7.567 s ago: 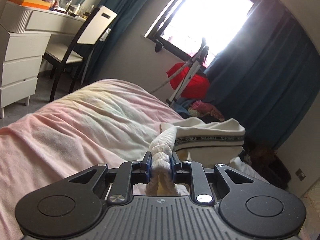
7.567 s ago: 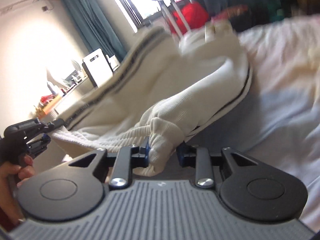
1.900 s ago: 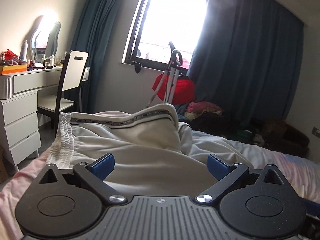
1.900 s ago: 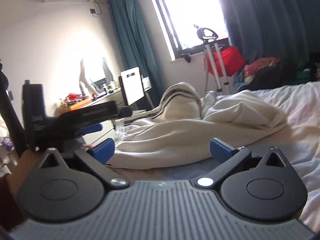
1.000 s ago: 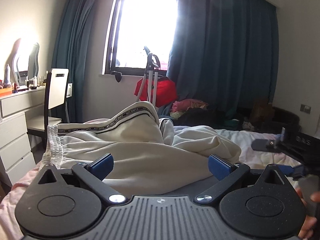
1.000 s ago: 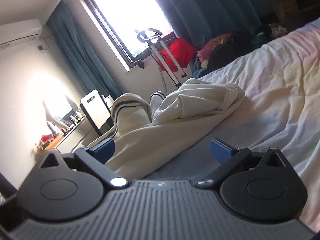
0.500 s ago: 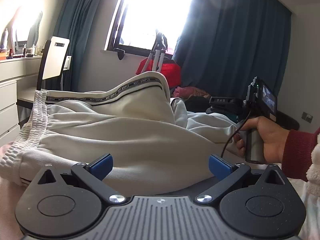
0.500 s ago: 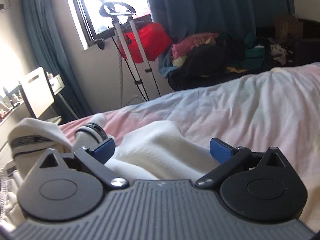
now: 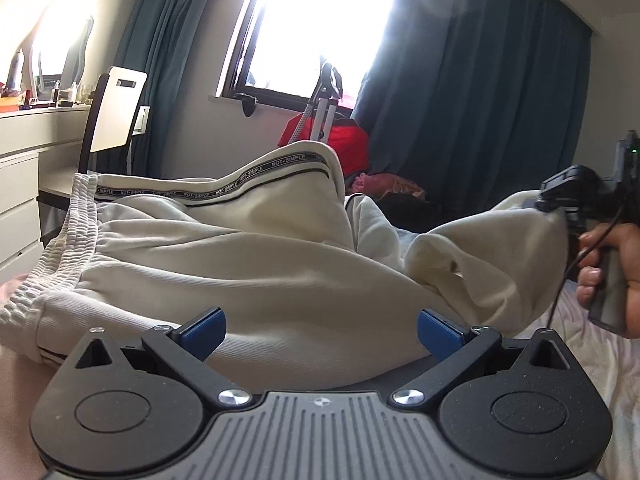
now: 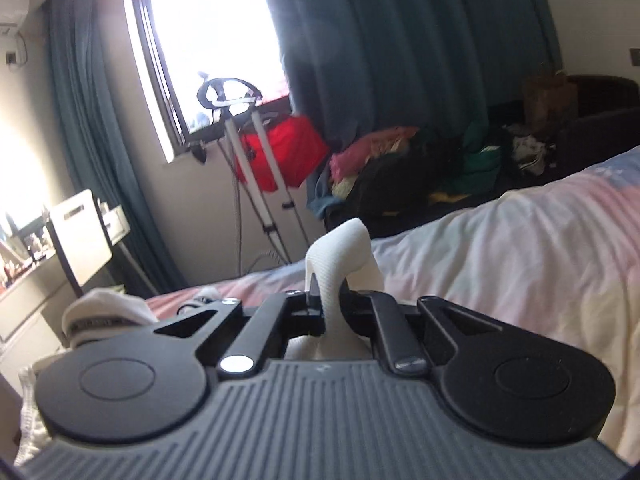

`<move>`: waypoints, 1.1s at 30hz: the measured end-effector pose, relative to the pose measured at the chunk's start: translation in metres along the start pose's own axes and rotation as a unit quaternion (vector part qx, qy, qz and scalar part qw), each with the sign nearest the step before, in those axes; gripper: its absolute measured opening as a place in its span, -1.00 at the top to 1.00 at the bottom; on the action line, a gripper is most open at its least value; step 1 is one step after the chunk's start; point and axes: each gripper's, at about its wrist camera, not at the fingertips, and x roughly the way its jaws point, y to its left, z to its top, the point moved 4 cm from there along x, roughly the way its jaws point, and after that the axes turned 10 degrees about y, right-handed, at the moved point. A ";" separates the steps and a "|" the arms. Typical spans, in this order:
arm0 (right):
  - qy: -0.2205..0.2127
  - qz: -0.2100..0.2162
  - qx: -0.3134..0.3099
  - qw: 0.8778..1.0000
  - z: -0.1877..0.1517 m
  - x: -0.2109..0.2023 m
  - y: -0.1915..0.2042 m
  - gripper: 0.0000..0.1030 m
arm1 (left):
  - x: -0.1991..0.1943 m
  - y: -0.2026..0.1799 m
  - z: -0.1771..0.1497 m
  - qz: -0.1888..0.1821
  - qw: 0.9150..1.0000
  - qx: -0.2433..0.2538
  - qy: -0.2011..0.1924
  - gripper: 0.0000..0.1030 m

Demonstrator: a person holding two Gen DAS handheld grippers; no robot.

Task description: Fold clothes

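Observation:
Cream sweatpants (image 9: 248,264) with a black lettered side stripe lie crumpled on the bed, their ribbed waistband (image 9: 60,240) at the left. My left gripper (image 9: 320,334) is open, blue pads spread wide, low and just short of the near edge of the cloth. At the right edge of the left wrist view a hand (image 9: 600,276) holds my right gripper (image 9: 558,200), which lifts one end of the pants. In the right wrist view the right gripper (image 10: 330,300) has its jaws closing tight on a white fold of the pants (image 10: 340,256), which sticks up between the pads.
The bed sheet (image 10: 520,264) is pink and white and stretches off to the right. A chair (image 9: 116,120) and white dresser (image 9: 24,152) stand at the left. A red bag with a metal stand (image 10: 280,160) and a pile of clothes (image 10: 400,168) sit under the window.
My right gripper went from wide open to shut on the pants' end and raised it. The left gripper dropped closer to the cloth a second ago, then held still.

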 end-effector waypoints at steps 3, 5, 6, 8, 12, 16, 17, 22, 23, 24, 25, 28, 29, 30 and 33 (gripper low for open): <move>-0.047 -0.035 0.029 0.998 0.010 -0.057 -0.036 0.86 | -0.016 -0.008 -0.001 -0.012 1.000 0.004 -0.006 -0.99; -0.059 -0.060 0.057 0.995 0.009 -0.091 -0.070 0.86 | -0.026 -0.014 -0.002 -0.011 1.000 0.015 -0.014 -0.99; -0.059 -0.067 0.080 0.993 0.006 -0.104 -0.088 0.85 | -0.031 -0.017 -0.002 -0.011 1.000 0.021 -0.017 -0.99; -0.052 -0.074 0.150 0.985 -0.009 -0.127 -0.131 0.85 | -0.039 -0.020 -0.004 -0.011 0.999 0.026 -0.021 -0.99; -0.028 -0.070 0.291 0.954 -0.051 -0.161 -0.210 0.84 | -0.048 -0.025 -0.008 -0.005 0.999 0.034 -0.020 -0.99; -0.003 -0.028 0.362 0.932 -0.103 -0.167 -0.246 0.84 | -0.049 -0.024 -0.011 -0.001 1.000 0.018 -0.007 -0.99; 0.004 -0.006 0.384 0.923 -0.109 -0.166 -0.251 0.84 | -0.048 -0.022 -0.012 0.002 1.000 0.010 -0.002 -0.99; 0.014 0.087 0.399 0.913 -0.107 -0.161 -0.247 0.80 | -0.042 -0.013 -0.020 0.010 0.999 -0.027 0.022 -0.99; 0.012 0.095 0.392 0.915 -0.106 -0.159 -0.244 0.80 | -0.040 -0.013 -0.021 0.014 0.999 -0.029 0.025 -0.99; 0.012 0.099 0.389 0.916 -0.105 -0.156 -0.243 0.78 | -0.038 -0.013 -0.022 0.017 0.999 -0.031 0.028 -0.99; 0.015 0.101 0.391 0.915 -0.105 -0.152 -0.244 0.73 | -0.037 -0.013 -0.022 0.020 0.999 -0.033 0.030 -0.99; 0.025 0.119 0.410 0.904 -0.110 -0.137 -0.251 -0.15 | -0.031 -0.015 -0.024 0.019 0.998 -0.039 0.037 -0.99; 0.019 0.130 0.415 0.900 -0.112 -0.134 -0.254 -0.30 | -0.029 -0.015 -0.025 0.018 0.998 -0.039 0.041 -0.99; 0.013 0.138 0.415 0.899 -0.112 -0.131 -0.257 -0.46 | -0.027 -0.016 -0.026 0.016 0.998 -0.041 0.046 -0.99; 0.011 0.125 0.407 0.905 -0.111 -0.120 -0.266 -0.47 | -0.020 -0.016 -0.030 0.008 0.997 -0.049 0.060 -0.99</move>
